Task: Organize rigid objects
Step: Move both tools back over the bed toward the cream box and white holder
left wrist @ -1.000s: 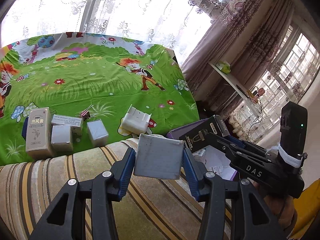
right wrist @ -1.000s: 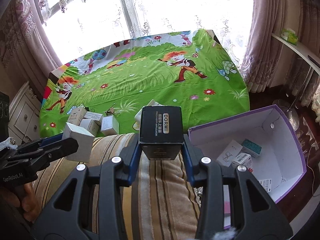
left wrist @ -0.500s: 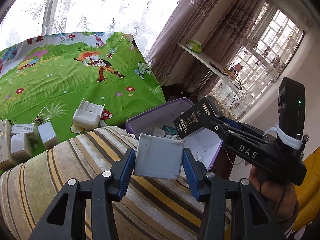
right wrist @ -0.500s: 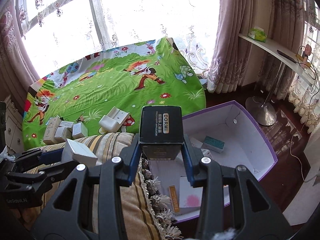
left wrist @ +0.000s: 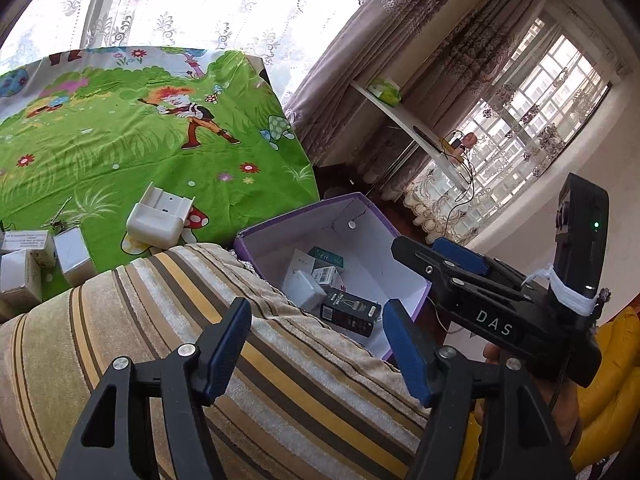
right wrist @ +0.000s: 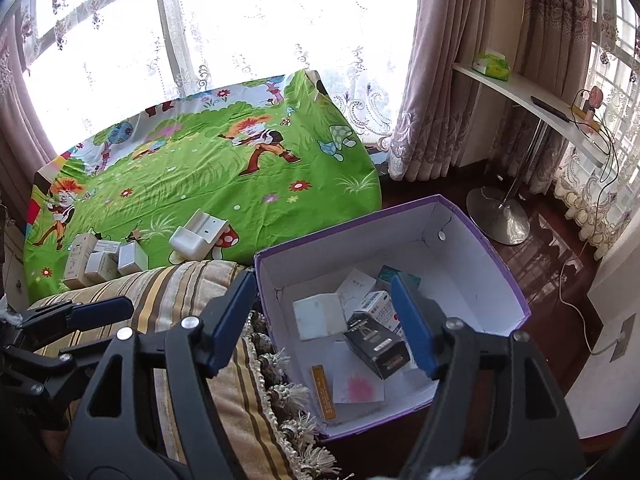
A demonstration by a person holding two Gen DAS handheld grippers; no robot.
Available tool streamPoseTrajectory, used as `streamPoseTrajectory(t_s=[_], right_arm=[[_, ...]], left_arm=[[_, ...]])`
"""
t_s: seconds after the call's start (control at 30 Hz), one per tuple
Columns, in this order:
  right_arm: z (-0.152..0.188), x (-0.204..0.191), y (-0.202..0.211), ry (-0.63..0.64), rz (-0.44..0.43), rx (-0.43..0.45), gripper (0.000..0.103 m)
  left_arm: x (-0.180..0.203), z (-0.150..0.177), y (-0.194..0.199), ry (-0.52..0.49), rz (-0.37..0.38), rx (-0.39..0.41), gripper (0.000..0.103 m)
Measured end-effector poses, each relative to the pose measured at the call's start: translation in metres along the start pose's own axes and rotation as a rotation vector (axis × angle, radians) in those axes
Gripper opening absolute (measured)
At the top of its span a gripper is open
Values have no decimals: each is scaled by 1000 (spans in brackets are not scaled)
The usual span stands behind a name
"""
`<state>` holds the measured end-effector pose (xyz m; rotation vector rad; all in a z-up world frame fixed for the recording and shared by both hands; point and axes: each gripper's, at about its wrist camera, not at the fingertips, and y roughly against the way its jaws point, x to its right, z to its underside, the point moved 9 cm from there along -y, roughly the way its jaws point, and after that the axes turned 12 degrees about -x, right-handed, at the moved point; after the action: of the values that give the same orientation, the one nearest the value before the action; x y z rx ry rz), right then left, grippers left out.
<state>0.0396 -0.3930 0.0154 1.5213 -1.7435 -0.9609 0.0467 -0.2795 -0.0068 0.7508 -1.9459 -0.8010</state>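
A purple storage box (right wrist: 496, 256) with white inside stands on the floor beside the striped sofa arm; it also shows in the left wrist view (left wrist: 372, 208). Inside lie a white box (right wrist: 320, 316), a black box (right wrist: 376, 344) and several small cartons. My right gripper (right wrist: 324, 320) is open and empty above the box. My left gripper (left wrist: 316, 344) is open and empty over the sofa arm, next to the box. Several white boxes (right wrist: 104, 260) and a white holder (right wrist: 196, 236) lie on the green cartoon cloth (right wrist: 200, 168).
The striped sofa arm (left wrist: 160, 320) with a fringed edge (right wrist: 280, 392) lies below both grippers. A white shelf (right wrist: 532, 100) on a metal stand (right wrist: 500, 216) and curtains stand at the right. A cable (right wrist: 576, 312) runs across the wooden floor.
Both grippers have opened. The white box left the left gripper and the black box left the right gripper; both now lie in the purple box.
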Motion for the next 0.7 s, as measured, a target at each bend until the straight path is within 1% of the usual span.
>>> streamPoseTrajectory(t_s=[0.17,0.33,0.5,0.7], right_arm=[[2,-6,1,9,-24,-1,76],[1,-18,1,30,-47,-5,78],[1,-33,1,63,-64,-7,80],[1,-52,-4,104,-73,-18,80]], left_arm=[[-13,-2,12,33,-34,36,69],[-35,-5,34,62,-102,89,69],[-75,-4,61,158,-129,138,69],[-134,11,94,312,-169,178,69]])
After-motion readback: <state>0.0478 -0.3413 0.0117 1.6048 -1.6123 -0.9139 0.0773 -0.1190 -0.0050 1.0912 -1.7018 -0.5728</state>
